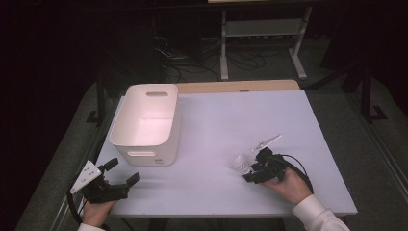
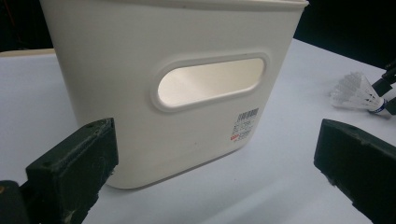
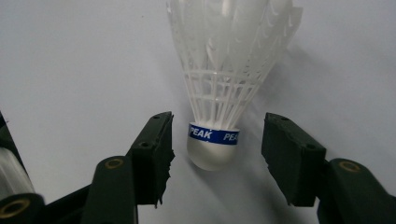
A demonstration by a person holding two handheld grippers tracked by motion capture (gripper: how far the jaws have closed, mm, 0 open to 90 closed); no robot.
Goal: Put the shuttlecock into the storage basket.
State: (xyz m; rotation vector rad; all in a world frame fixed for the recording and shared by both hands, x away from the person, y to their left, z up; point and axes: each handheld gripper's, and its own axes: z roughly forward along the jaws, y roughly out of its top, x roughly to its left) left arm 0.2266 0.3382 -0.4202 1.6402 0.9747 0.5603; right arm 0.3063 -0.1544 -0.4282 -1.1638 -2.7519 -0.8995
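Your right gripper (image 1: 250,169) sat low over the near right part of the table (image 1: 231,120), its jaws spread partway on either side of the shuttlecock (image 3: 219,93). In the right gripper view the white cork base with its blue band lay between the two jaws, close to the left one but with a gap on each side, the feathers pointing away. Your left gripper (image 1: 122,173) rested at the near left corner with its jaws wide apart, holding nothing, aimed at the white bin (image 2: 177,88) standing just beyond it.
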